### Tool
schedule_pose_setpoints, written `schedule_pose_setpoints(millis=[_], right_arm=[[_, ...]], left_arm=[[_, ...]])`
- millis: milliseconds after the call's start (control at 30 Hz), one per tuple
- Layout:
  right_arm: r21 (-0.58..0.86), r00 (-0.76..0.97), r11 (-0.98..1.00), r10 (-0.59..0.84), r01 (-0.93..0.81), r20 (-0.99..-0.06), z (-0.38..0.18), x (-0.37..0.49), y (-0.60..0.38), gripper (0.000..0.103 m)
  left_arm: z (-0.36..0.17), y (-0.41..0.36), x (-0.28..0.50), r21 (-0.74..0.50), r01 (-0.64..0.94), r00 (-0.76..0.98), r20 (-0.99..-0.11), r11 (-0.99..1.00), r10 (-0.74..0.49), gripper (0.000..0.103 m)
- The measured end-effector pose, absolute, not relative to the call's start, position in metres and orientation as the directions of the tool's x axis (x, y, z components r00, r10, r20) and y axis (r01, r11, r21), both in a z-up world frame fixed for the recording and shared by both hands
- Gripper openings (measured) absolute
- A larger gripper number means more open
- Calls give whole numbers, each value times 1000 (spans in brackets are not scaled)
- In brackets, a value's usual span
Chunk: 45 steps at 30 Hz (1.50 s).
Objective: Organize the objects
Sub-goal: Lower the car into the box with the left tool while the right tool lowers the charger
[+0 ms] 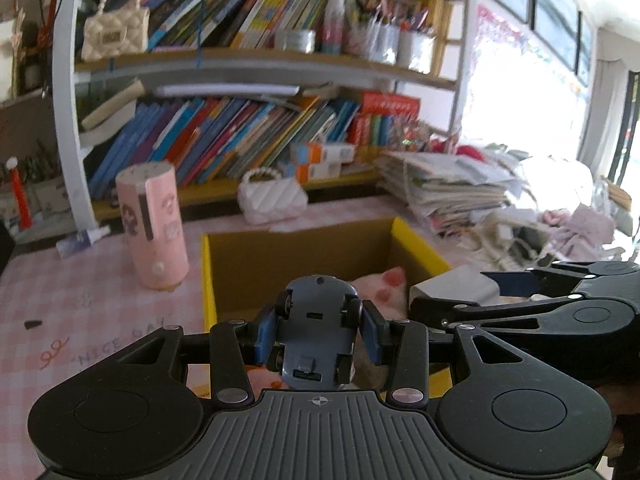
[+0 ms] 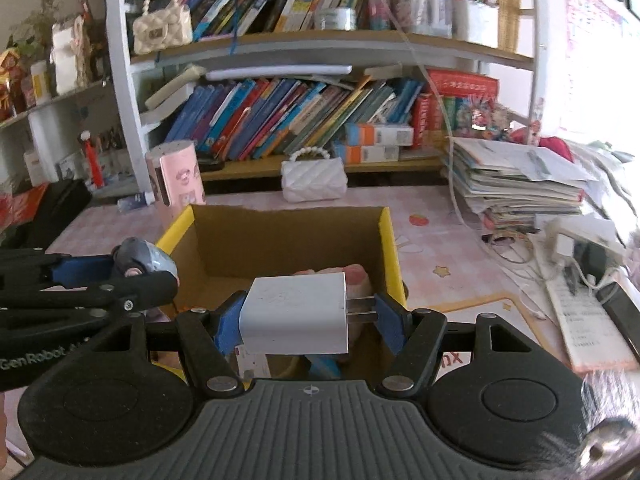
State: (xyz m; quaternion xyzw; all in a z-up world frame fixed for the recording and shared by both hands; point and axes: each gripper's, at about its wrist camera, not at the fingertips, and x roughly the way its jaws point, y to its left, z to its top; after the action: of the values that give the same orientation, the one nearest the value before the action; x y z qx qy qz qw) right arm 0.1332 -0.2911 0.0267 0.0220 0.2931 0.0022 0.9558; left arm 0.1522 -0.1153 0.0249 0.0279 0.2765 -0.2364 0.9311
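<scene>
Charger (image 2: 294,312) seems light, stiff, smooth — right gripper (image 2: 308,318) clamps body vs. prongs, slip risk; left gripper (image 1: 318,336) pinches toy car (image 1: 318,332) at sides.

On the pink checked tablecloth (image 1: 100,320) under my left hand I read "NICE DAY" stitched in grey, the last letters partly cut off by the yellow box (image 1: 206,280). In the right wrist view, the body of my left gripper (image 2: 120,268) carries "GenRobot" in pale lettering, the rest running out of sight. The book spines and the red box on the shelf are too blurred to read.
</scene>
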Motion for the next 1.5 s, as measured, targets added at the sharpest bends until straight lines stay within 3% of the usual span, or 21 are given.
schedule_pose_setpoints(millis=[633,1167,1500], right_arm=[[-31,753,985,109,-168,-649,-14,181,-285,65],[-43,726,977,125,-208,-676,-25,195,-286,65],[-33,720,974,143,-225,-679,-25,197,-284,65]], left_arm=[[-8,-117,179,-64,366,700,-639,928,-320,42],[-12,-123,177,-40,369,707,-636,928,-309,43],[6,-116,169,-76,345,759,-563,936,-326,63]])
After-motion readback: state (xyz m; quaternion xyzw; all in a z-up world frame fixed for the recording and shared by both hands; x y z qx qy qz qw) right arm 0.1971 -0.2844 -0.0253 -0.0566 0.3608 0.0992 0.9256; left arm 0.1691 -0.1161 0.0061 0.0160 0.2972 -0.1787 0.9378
